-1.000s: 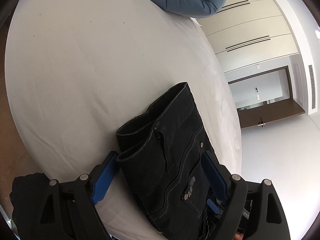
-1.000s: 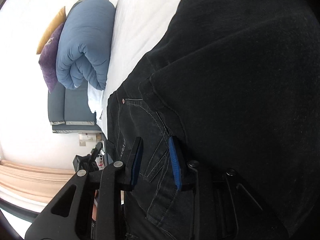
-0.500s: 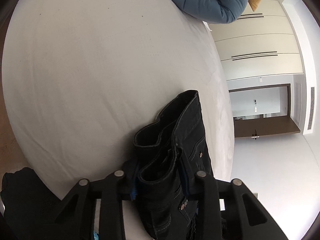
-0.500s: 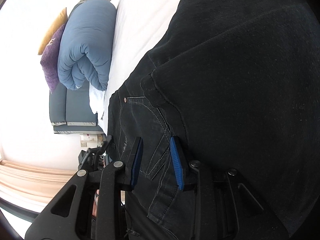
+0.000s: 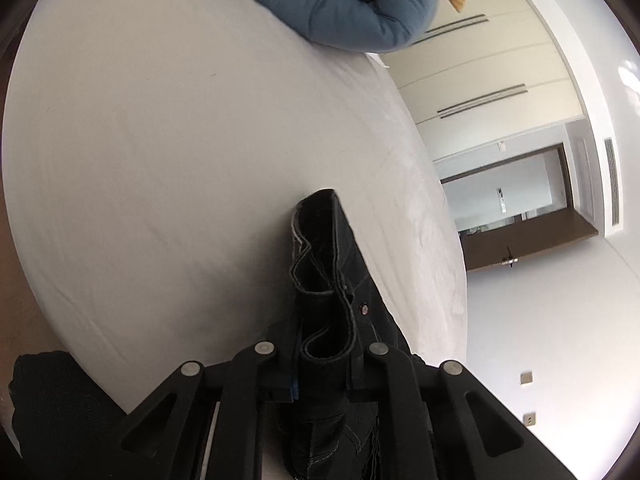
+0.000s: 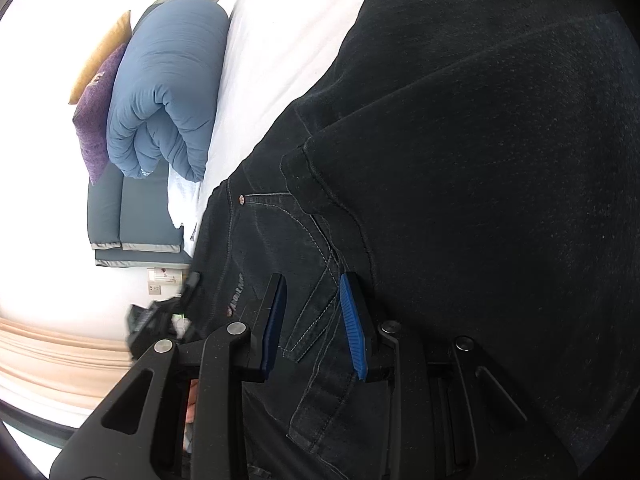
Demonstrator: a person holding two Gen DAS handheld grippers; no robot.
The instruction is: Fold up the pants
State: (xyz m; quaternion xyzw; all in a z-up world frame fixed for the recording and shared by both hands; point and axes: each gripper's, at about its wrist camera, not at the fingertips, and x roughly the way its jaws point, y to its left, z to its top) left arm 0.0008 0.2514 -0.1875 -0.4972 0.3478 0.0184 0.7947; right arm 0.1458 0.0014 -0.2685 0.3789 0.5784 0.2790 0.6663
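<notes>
Black jeans [image 5: 332,280] lie on a white bed [image 5: 180,140]. In the left wrist view my left gripper [image 5: 320,364] is shut on the bunched waistband, which stands up folded between the fingers. In the right wrist view the jeans [image 6: 480,160] fill most of the frame, folded over on themselves. My right gripper [image 6: 314,324] is shut on the denim near a back pocket, its blue pads [image 6: 352,320] pressing the fabric from both sides.
A rolled blue duvet [image 5: 348,4] and purple and orange cushions [image 6: 100,92] lie at the head of the bed. A dark garment [image 5: 52,408] sits at the bed's near left edge. Wardrobe doors and a doorway [image 5: 516,204] stand beyond the bed.
My left gripper closed from wide open onto the waistband and lifted it, bunching the fabric upright. My right gripper stayed shut on the jeans, hardly moving.
</notes>
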